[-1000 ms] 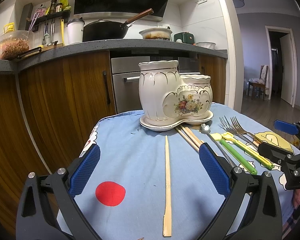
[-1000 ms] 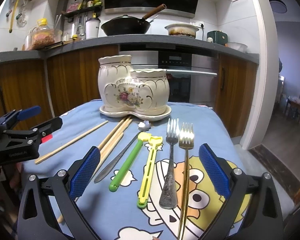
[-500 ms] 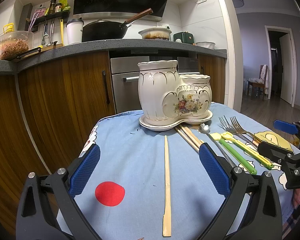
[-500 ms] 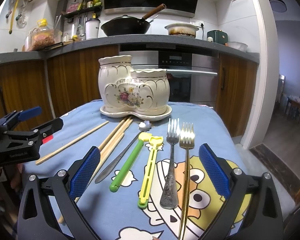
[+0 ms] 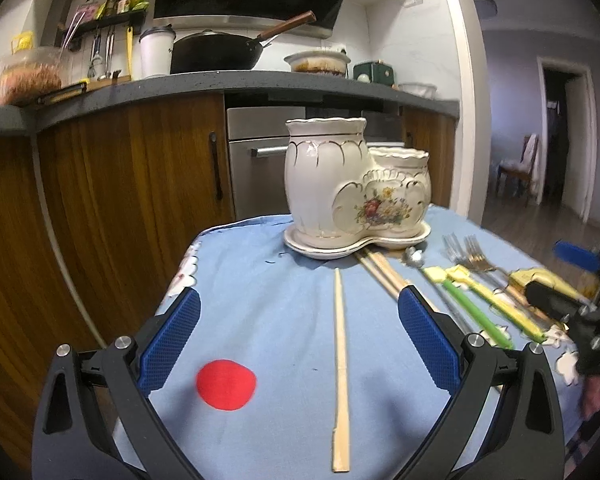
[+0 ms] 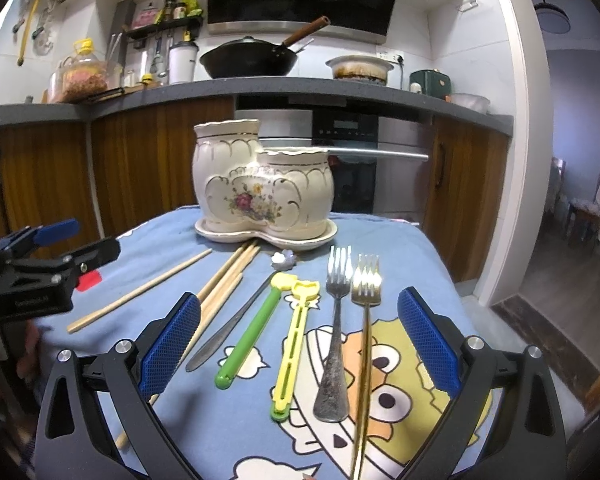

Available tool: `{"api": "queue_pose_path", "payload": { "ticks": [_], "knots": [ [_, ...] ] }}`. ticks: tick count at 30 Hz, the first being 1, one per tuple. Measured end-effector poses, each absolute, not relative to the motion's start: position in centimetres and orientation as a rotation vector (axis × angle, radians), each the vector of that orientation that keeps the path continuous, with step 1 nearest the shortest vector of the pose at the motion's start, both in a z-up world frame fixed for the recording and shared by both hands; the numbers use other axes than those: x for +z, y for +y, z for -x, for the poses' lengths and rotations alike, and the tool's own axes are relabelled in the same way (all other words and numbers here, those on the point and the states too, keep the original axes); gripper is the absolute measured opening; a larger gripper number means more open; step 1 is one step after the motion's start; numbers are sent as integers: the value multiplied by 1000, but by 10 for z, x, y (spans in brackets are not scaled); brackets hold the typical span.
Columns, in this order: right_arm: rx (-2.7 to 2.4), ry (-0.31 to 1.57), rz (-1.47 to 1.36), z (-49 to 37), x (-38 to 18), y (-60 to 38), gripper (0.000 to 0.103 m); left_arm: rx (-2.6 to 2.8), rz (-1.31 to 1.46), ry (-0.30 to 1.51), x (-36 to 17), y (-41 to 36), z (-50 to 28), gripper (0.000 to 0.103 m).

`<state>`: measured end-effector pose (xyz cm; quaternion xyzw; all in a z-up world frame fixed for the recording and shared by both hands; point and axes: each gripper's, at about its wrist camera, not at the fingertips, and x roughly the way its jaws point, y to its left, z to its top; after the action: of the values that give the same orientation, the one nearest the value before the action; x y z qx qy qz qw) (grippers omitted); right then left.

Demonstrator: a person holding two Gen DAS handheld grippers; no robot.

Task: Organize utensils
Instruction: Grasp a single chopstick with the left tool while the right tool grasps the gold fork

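Note:
A cream ceramic two-pot utensil holder (image 5: 356,196) (image 6: 262,190) with a flower print stands on its saucer at the far side of the blue tablecloth. One wooden chopstick (image 5: 341,352) (image 6: 140,290) lies alone between the fingers of my open left gripper (image 5: 299,334). In the right wrist view, more chopsticks (image 6: 228,276), a dark knife (image 6: 228,326), a green-handled tool (image 6: 252,336), a yellow tool (image 6: 294,340), a silver fork (image 6: 334,340) and a gold fork (image 6: 366,344) lie side by side. My right gripper (image 6: 299,334) hovers open above them, holding nothing.
The table (image 5: 260,292) ends close behind the holder, with wooden cabinets (image 5: 132,176) and an oven (image 6: 356,164) beyond. A wok (image 6: 248,62) and pots sit on the counter. A doorway (image 5: 560,144) opens at the right.
Both views have shifted only very slightly; nothing on the table moved and both grippers stayed open.

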<state>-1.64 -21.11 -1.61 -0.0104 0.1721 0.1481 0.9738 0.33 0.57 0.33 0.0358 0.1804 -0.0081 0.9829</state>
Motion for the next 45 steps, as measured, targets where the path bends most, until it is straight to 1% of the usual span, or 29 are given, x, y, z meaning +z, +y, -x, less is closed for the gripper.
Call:
{"api": "queue_pose_path", "payload": {
  "ticks": [4, 7, 9, 13, 17, 20, 21, 22, 23, 24, 25, 26, 27, 28, 30, 32, 33, 34, 35, 36, 37, 38, 39, 40, 42, 45],
  "knots": [
    [260, 412, 27, 2, -3, -221, 98, -52, -90, 417, 20, 7, -10, 98],
    [222, 503, 71, -19, 6, -228, 98, -114, -122, 532, 31, 9, -28, 98],
    [195, 563, 94, -32, 7, -233, 98, -113, -165, 624, 30, 7, -42, 98],
    [169, 721, 55, -58, 4, -246, 98, -127, -182, 776, 22, 6, -62, 98],
    [166, 811, 48, -72, -6, -251, 98, -169, -235, 820, 14, -5, -65, 98],
    [162, 839, 55, -77, -12, -253, 95, -164, -246, 859, 6, -7, -69, 98],
    [164, 845, 56, -78, -12, -252, 91, -162, -242, 873, 4, -6, -71, 98],
    [168, 855, 60, -78, -14, -251, 82, -164, -237, 889, 2, -5, -73, 97],
    [169, 867, 65, -80, -15, -250, 77, -167, -235, 899, 2, -5, -74, 94],
    [171, 878, 69, -81, -17, -248, 70, -176, -229, 911, 0, -5, -75, 88],
    [181, 889, 68, -82, -18, -247, 65, -182, -228, 920, -1, -5, -76, 85],
    [192, 897, 65, -82, -20, -245, 63, -190, -227, 932, -2, -6, -76, 79],
    [205, 904, 62, -82, -21, -244, 59, -198, -226, 939, -3, -6, -77, 69],
    [217, 916, 62, -83, -23, -242, 52, -209, -226, 954, -6, -7, -78, 64],
    [226, 933, 61, -85, -26, -240, 46, -226, -221, 977, -9, -7, -79, 48],
    [222, 923, 66, -87, -26, -238, 41, -241, -213, 979, -11, -8, -80, 44],
    [224, 922, 64, -88, -26, -237, 37, -247, -211, 978, -11, -8, -81, 40],
    [225, 920, 63, -89, -26, -236, 33, -251, -210, 977, -11, -8, -81, 38],
    [228, 916, 66, -90, -26, -236, 31, -251, -210, 973, -11, -9, -83, 35],
    [230, 912, 68, -90, -26, -235, 27, -252, -210, 970, -11, -9, -85, 31],
    [237, 909, 59, -91, -26, -235, 21, -251, -207, 966, -11, -9, -87, 30],
    [244, 907, 49, -92, -26, -235, 19, -248, -205, 963, -12, -7, -86, 25],
    [250, 906, 44, -93, -26, -235, 14, -245, -202, 960, -12, -7, -87, 20],
    [258, 904, 44, -94, -26, -233, 8, -242, -199, 958, -12, -6, -89, 18],
    [255, 896, 42, -92, -25, -233, 8, -234, -183, 955, -11, -2, -91, 8],
    [265, 887, 19, -88, -23, -235, 6, -240, -173, 957, -10, 4, -93, 6]
  ]
}}
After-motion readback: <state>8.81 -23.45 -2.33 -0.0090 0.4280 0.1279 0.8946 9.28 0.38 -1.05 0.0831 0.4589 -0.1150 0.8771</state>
